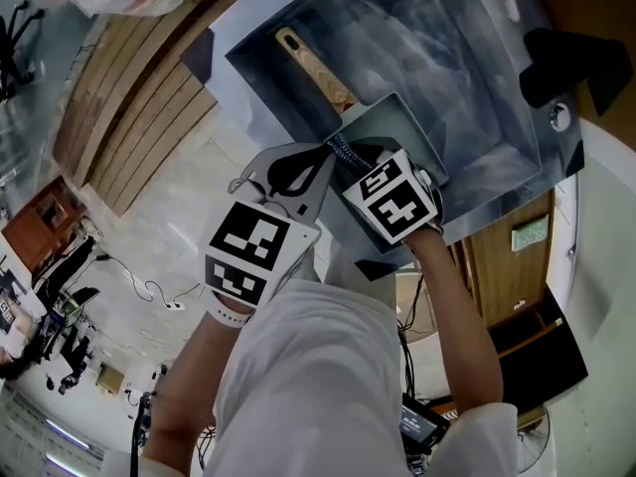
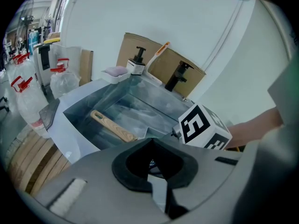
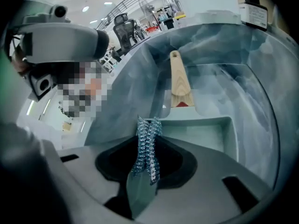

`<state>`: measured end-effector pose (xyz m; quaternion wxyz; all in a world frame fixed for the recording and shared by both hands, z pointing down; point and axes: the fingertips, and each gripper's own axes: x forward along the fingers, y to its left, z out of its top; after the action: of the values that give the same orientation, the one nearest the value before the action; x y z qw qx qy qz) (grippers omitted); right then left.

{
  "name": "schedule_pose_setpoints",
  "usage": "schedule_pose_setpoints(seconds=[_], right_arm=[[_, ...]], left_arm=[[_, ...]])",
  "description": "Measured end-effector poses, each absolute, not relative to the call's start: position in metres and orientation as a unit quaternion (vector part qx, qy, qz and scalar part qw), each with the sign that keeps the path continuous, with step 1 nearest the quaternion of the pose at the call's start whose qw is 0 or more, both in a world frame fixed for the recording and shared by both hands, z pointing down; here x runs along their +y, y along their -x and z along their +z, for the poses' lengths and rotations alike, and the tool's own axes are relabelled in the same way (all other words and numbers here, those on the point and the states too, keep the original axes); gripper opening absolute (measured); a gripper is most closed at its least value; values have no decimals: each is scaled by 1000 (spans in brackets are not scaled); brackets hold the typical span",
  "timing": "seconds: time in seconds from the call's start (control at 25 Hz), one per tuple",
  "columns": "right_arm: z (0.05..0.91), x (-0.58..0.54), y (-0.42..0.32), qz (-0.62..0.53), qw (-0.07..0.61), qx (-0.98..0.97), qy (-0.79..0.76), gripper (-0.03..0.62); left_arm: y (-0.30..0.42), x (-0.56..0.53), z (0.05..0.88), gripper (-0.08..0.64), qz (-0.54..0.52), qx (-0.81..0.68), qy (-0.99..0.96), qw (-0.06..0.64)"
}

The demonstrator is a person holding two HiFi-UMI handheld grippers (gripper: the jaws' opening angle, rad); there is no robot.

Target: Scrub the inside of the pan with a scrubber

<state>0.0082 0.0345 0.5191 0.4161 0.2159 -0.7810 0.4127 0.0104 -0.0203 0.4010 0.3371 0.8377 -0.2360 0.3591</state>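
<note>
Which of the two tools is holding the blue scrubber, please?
The right tool: its jaws are closed on the blue scrubber above the pan, whereas the left tool holds nothing.

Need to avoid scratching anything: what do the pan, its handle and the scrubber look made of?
The pan: matte grey, probably coated metal; smooth, dull inside. The handle: light wood, visible grain. The scrubber: glittery blue mesh, plastic or metallic thread; the sparkle leaves that open.
</note>
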Motion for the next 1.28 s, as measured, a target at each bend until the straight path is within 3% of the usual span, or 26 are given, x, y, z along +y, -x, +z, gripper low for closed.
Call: schedule_pose_setpoints(seconds=[0.76,1.28], right_arm=[[492,32,-7,538,266,-773,-206,91],[489,14,-77,417,366,-760,-338,106]], left_arm=[[-11,-6,398,5,360,-234,-841,329],[-13,0,388,5,347,-245,-845,326]])
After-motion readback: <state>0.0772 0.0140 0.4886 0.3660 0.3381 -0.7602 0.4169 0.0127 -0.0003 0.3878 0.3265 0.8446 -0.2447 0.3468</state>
